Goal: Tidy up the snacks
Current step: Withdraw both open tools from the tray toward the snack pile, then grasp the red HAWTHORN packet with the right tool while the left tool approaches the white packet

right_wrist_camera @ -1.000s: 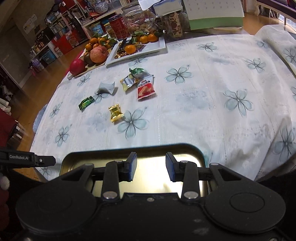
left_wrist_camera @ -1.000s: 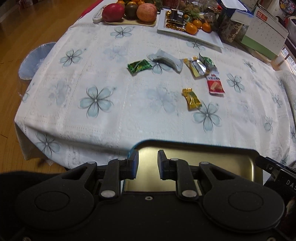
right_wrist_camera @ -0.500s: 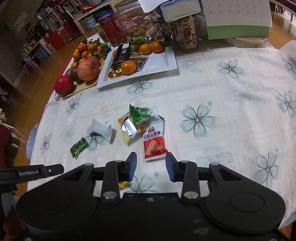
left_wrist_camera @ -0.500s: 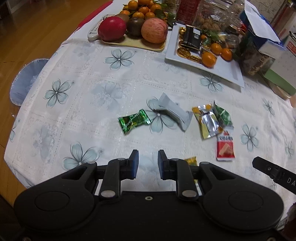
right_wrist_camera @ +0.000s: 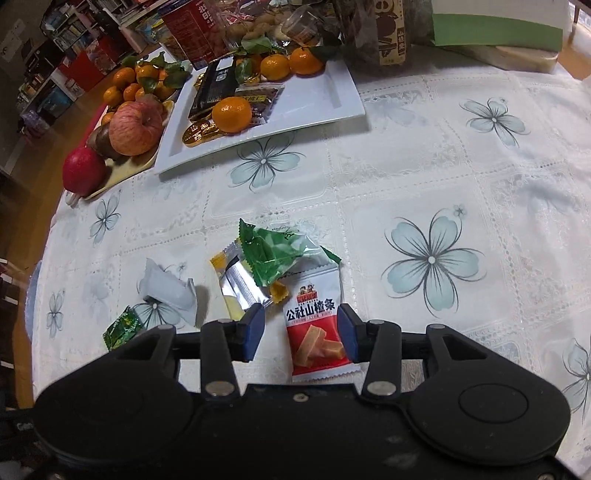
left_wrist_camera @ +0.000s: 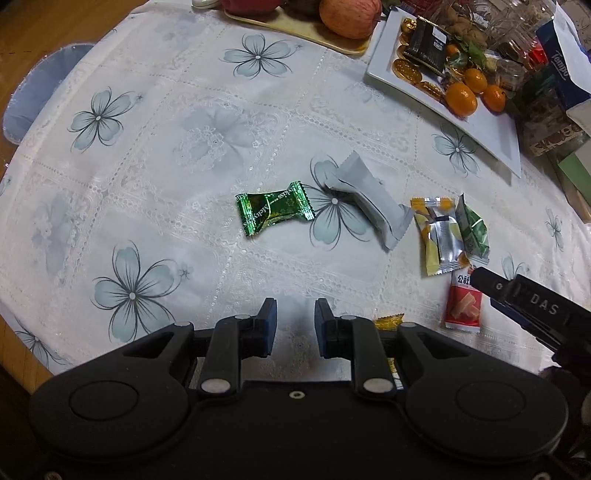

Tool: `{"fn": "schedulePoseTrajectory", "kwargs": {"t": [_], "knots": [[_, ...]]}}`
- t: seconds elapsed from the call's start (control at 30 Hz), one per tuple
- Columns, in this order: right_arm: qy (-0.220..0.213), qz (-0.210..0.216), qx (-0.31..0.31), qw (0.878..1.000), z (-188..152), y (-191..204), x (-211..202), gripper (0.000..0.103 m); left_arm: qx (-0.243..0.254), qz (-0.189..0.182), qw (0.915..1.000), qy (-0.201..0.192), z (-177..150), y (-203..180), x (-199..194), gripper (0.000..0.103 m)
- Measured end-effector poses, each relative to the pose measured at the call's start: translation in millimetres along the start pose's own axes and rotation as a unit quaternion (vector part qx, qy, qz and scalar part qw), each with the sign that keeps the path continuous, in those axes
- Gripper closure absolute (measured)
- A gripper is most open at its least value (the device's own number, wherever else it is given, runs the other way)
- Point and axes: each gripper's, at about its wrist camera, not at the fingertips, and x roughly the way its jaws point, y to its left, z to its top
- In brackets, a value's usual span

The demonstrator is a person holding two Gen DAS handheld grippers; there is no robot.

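Several wrapped snacks lie on the flowered tablecloth. A green candy (left_wrist_camera: 275,211) and a grey-white packet (left_wrist_camera: 371,201) lie ahead of my left gripper (left_wrist_camera: 295,326), which is open and empty. A yellow-silver packet (left_wrist_camera: 441,238) and a green packet (left_wrist_camera: 474,230) lie to the right, and a gold candy (left_wrist_camera: 388,321) peeks from behind my right finger. My right gripper (right_wrist_camera: 300,334) is open with its fingers on either side of the red-and-white snack packet (right_wrist_camera: 317,332), low over the cloth. The green packet (right_wrist_camera: 280,254) and the yellow-silver packet (right_wrist_camera: 238,284) lie just beyond it.
A white rectangular plate (right_wrist_camera: 325,96) with mandarins, gold coins and a dark packet stands at the back. A fruit tray (right_wrist_camera: 122,173) with apples is to its left. Jars and boxes (right_wrist_camera: 388,33) line the far edge. The right gripper body (left_wrist_camera: 532,306) shows in the left wrist view.
Both grippers have moved forward and down from over the metal tray at the table's near edge to the snacks. The right fingers have opened wider and now straddle the red-and-white packet.
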Motion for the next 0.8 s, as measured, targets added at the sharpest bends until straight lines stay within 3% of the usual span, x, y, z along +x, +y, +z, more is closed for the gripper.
{"fn": "schedulePoseTrajectory", "kwargs": {"t": [0.3,0.47,0.8], "knots": [[0.022,-0.054,-0.028,0.998,-7.0,6.0,20.0,0.057,-0.014,-0.015,0.9998,0.006,4.3,8.2,-2.1,0.074],[0.025,-0.05,-0.014,0.998,-6.7,1.5,21.5,0.058,-0.021,-0.013,0.9997,0.007,5.1,10.1,-0.4,0.074],[0.014,-0.07,-0.051,0.996,-15.3,17.8,24.8,0.055,-0.01,0.004,0.9999,0.007,2.3,6.6,5.9,0.074]]}}
